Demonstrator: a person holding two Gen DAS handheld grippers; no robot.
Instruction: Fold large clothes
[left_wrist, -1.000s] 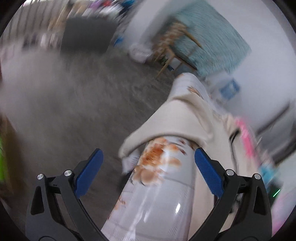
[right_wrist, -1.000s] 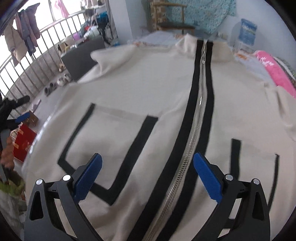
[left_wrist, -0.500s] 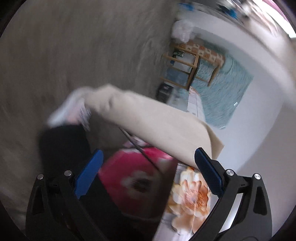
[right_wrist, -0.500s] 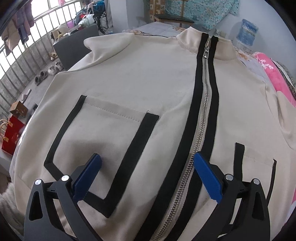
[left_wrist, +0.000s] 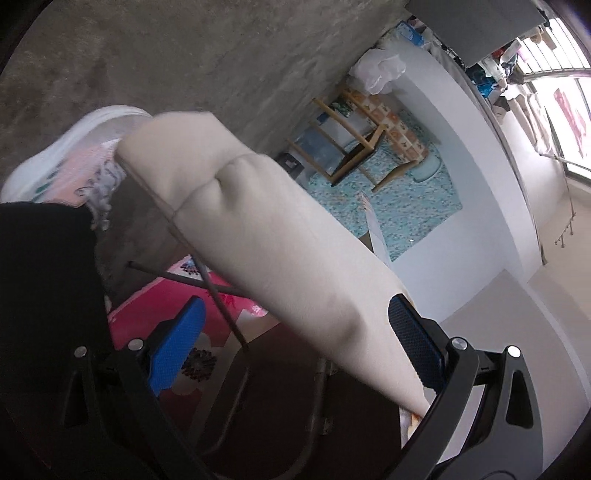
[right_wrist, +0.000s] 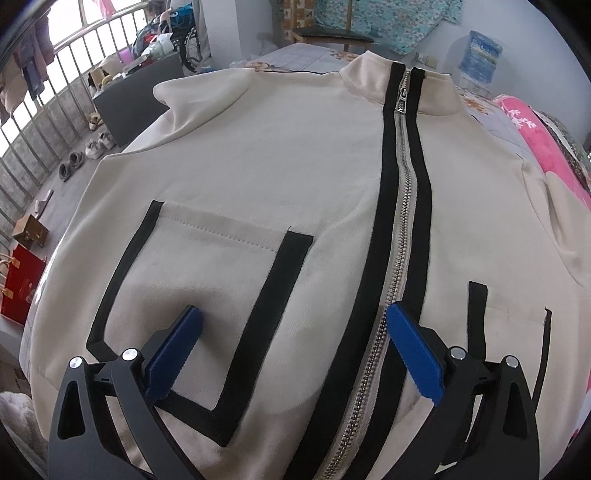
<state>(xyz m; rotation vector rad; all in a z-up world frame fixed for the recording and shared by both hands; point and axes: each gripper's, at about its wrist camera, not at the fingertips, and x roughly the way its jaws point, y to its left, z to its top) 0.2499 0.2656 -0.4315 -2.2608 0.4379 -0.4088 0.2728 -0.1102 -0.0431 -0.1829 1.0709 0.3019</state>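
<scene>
A cream zip-up jacket with black trim lies front-up and spread flat on the bed, its silver zipper closed to the collar. My right gripper hovers open over the jacket's lower front, between the left pocket outline and the zipper, holding nothing. In the left wrist view a cream sleeve hangs off the bed's side and runs diagonally between the spread fingers of my left gripper. The sleeve passes close to the right pad; contact cannot be told. The jaws are not closed on it.
Beside the sleeve, a person's white shoe and dark trouser leg stand on the grey floor. A pink blanket lies along the bed's right edge. A wooden chair stands beyond the bed. A red bag and shoes sit by the railing.
My left gripper has swung and rolled from facing the floor and bed end to looking down at the hanging sleeve. My right gripper has eased lower and closer over the jacket front.
</scene>
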